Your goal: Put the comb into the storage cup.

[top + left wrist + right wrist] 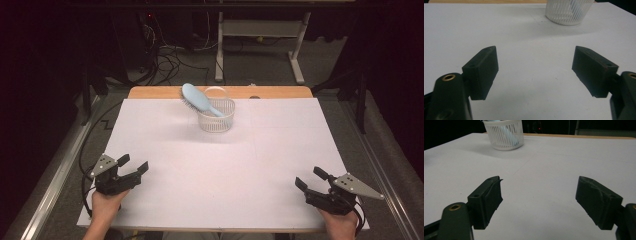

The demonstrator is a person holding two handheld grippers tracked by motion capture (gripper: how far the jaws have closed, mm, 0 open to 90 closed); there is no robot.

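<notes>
The blue hairbrush (pixel 199 99) is seen lodged handle-down in the far white basket (pixel 216 121), apparently finished; both the left gripper (pixel 131 166) and right gripper (pixel 310 180) are released, near.

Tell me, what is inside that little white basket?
A light blue hairbrush stands in the white basket, handle down, its bristled head sticking out over the rim toward the left. The slatted wall partly hides the handle's lower end and the basket's bottom.
</notes>
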